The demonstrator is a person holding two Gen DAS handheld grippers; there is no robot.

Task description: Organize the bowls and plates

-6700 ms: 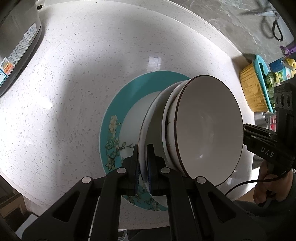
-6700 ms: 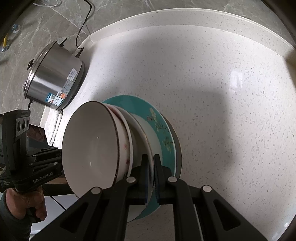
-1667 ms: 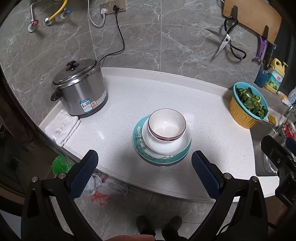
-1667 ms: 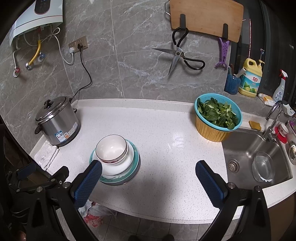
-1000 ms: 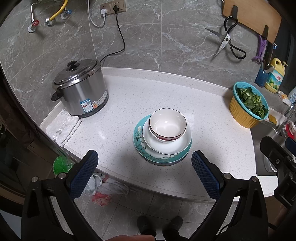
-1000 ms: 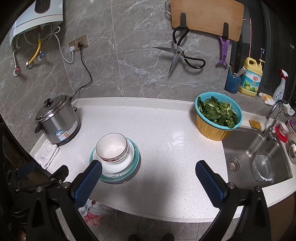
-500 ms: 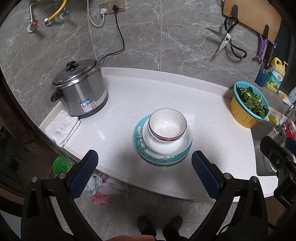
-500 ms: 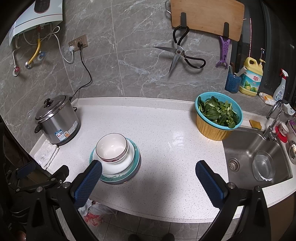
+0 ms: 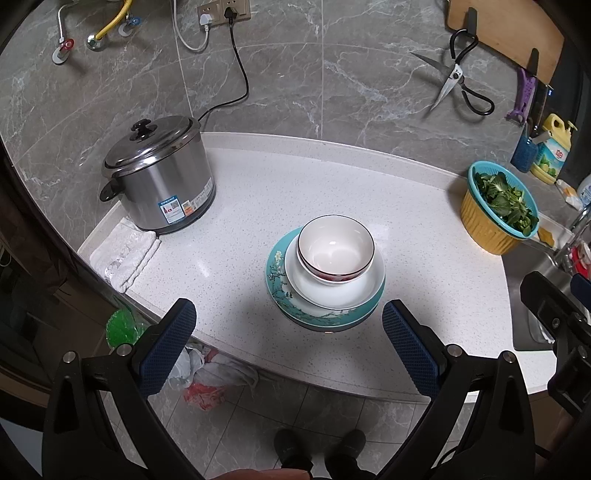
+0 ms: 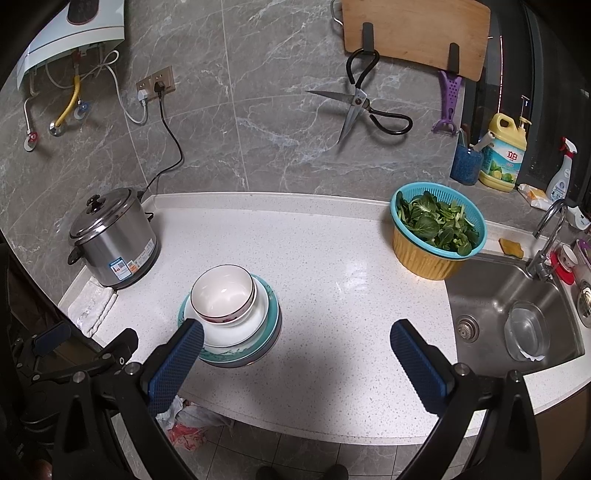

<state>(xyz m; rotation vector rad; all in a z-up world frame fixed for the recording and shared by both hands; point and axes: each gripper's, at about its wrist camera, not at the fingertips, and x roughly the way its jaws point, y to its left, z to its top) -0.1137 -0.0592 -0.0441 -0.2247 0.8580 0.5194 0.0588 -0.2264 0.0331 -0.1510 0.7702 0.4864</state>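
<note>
Left wrist view, near to far. Left gripper (image 9: 288,339) spread wide, nothing between its blue pads (image 9: 168,345); it hangs off the counter over the floor tiles (image 9: 258,421), where a person's shoes (image 9: 317,448) show at the bottom edge. Beyond the fingertips runs the curved front edge of the white counter (image 9: 229,280). The stack sits just past that edge, centred between the two fingers and apart from both: a teal plate (image 9: 275,275) at the bottom, a white plate (image 9: 340,293) on it, a white bowl (image 9: 335,245) with a dark rim on top, upright, mouth up. Bare counter lies all round the stack, widest behind it toward the wall. Left of the stack, well apart, a folded cloth (image 9: 123,253) lies at the counter's left end, and a steel cooker (image 9: 159,171) stands just behind the cloth. To the right, near the sink, a basket (image 9: 495,206) of greens. The right gripper's body shows at the far right edge of this view.

Right wrist view. Right gripper (image 10: 293,349) likewise wide open and empty, held over the counter's front edge. The stack lies to its left; the left finger's pad (image 10: 175,365) overlaps the white plate (image 10: 236,330) in the frame, though I cannot tell whether it touches. Between the fingers and to the right, open counter as far as the sink (image 10: 517,306). Scissors (image 10: 360,107) and a board (image 10: 413,31) hang on the back wall.
</note>
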